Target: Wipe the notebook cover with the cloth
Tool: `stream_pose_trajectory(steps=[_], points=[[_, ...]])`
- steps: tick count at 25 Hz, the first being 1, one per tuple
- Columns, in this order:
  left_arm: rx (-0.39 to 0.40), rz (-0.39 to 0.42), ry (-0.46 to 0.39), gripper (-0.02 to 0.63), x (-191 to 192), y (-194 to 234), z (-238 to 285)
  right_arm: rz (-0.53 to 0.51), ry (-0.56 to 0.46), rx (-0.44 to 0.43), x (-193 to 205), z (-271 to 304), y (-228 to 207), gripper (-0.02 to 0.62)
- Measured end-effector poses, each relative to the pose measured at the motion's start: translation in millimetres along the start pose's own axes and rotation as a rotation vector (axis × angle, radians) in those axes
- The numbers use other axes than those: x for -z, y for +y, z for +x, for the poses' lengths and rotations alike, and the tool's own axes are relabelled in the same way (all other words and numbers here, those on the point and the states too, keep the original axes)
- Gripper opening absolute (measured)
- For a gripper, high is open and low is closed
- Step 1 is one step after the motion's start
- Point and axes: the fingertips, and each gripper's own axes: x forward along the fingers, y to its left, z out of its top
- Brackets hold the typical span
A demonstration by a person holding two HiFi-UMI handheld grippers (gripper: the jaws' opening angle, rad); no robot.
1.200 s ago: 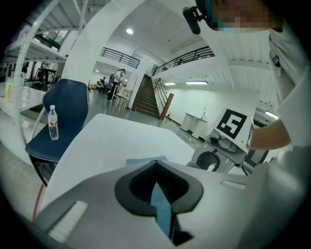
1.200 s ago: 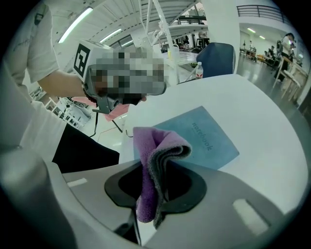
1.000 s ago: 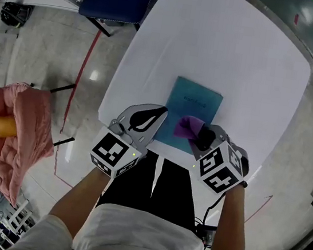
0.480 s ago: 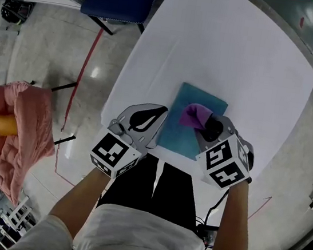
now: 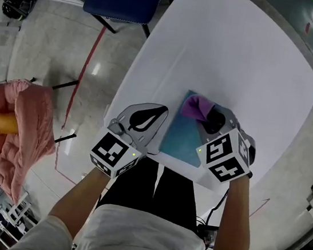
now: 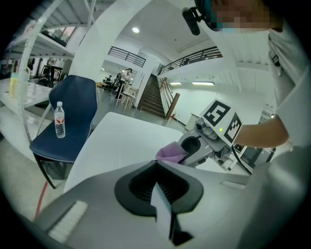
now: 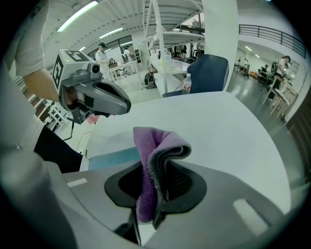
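Your right gripper (image 5: 206, 118) grasps the folded purple fleece cloth (image 5: 194, 105), pressed at twelve o'clock on the flat teal rectangular notebook (image 5: 179, 141) — your left gripper (image 5: 159, 116) is clenched on its nine o'clock edge.

Large open industrial lab hall: polished floor (image 5: 46, 48) with a red tape line (image 5: 88, 66), staircase (image 6: 151, 95), mezzanine railing (image 6: 127, 53), ceiling strip lights (image 7: 77, 14), metal racking (image 7: 158, 39), white tabletop (image 5: 241, 58), blue chair (image 6: 73, 112).
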Motion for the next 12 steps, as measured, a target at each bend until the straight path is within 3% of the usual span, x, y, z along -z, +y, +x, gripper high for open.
stream_pose_trajectory(steps=[12], points=[[-0.003,-0.021,0.004,0.000,-4,17,3,-0.085,0.040,0.042,-14,16,-15,0.109]])
